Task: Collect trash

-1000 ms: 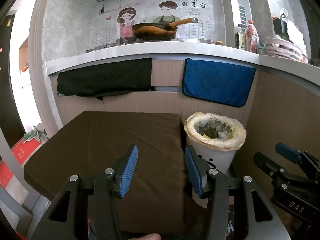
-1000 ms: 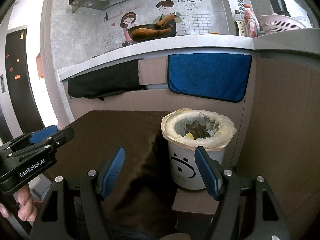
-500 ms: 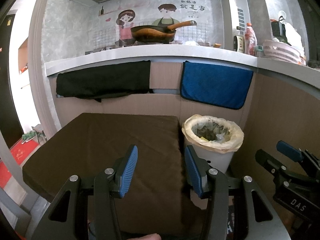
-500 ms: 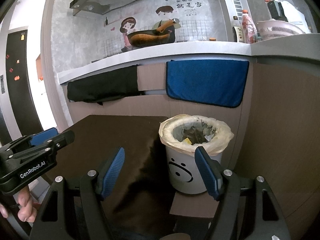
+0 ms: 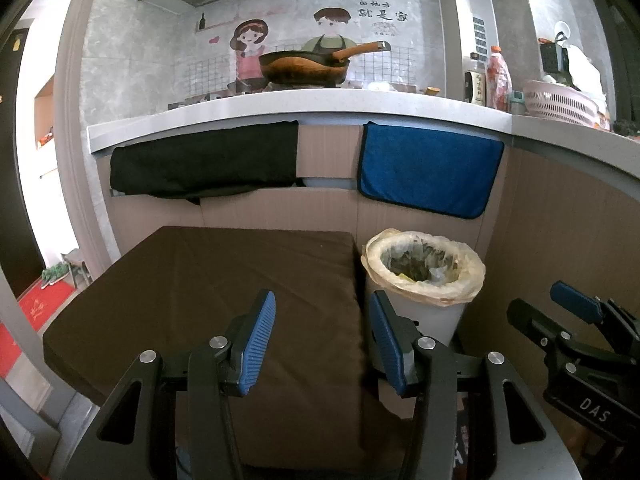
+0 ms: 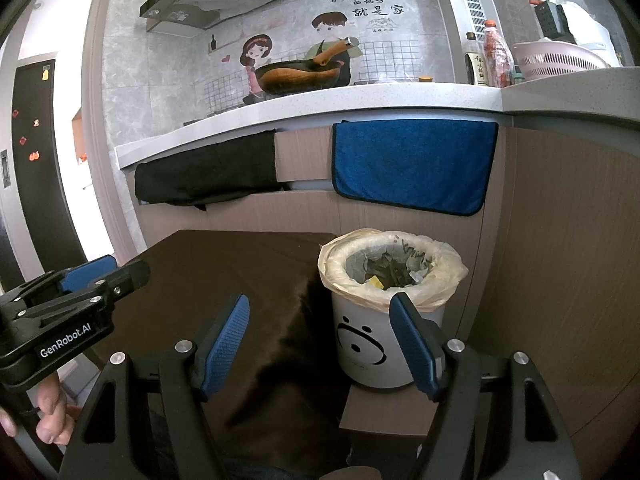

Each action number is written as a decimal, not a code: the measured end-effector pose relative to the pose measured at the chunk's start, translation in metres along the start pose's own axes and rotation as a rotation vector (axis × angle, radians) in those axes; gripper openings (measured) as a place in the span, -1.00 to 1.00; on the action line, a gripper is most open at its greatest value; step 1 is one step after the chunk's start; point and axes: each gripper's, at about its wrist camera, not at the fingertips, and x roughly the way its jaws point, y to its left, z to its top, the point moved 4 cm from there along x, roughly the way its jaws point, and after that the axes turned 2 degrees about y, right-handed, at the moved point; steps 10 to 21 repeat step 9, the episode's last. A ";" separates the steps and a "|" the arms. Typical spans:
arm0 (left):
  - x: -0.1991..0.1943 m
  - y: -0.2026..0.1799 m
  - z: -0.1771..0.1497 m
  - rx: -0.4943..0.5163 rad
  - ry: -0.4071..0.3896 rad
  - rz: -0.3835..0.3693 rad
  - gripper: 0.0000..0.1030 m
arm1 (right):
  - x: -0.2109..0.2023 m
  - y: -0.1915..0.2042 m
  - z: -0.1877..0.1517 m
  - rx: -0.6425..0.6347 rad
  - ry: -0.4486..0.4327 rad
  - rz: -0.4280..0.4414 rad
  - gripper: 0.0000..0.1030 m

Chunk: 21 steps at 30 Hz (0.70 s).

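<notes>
**Operator:** At about two o'clock from my left claw [image 5: 322,338], just beside the brown cushion [image 5: 224,280], stands the white bin [image 6: 374,344] with its liner bag [image 6: 444,270] folded over the rim. Both claws are released and hold nothing; my right claw [image 6: 330,340] has the bin's smiley face showing between its blue pads.

**Partner:** So what is the step, as you read it?

**Operator:** I judge it is gathering the bag. The bin already holds crumpled scraps, and I see no loose trash on the cushion. To do it well, I would bring one claw to the liner's rim at nine o'clock and the other at three, pinch only the thin plastic, not the bin wall, and lift both sides evenly so nothing spills.

**Partner:** Any risk?

**Operator:** The film looks flimsy; a lopsided pull could tear it or tip the bin, which sits on a small wooden ledge [image 6: 384,408].

**Partner:** And the room?

**Operator:** A kitchen. The grey surface [image 5: 304,106] runs across at twelve o'clock, carrying a wok [image 5: 304,66], bottles and a pink basket [image 5: 560,102]. A black cloth [image 5: 204,164] and a blue towel [image 5: 430,170] hang below its edge. A red mat [image 5: 44,304] lies on the floor at nine o'clock.
</notes>
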 end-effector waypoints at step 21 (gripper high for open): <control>0.004 0.001 0.000 0.008 0.015 -0.005 -0.02 | 0.000 0.001 0.000 -0.004 0.003 0.000 0.40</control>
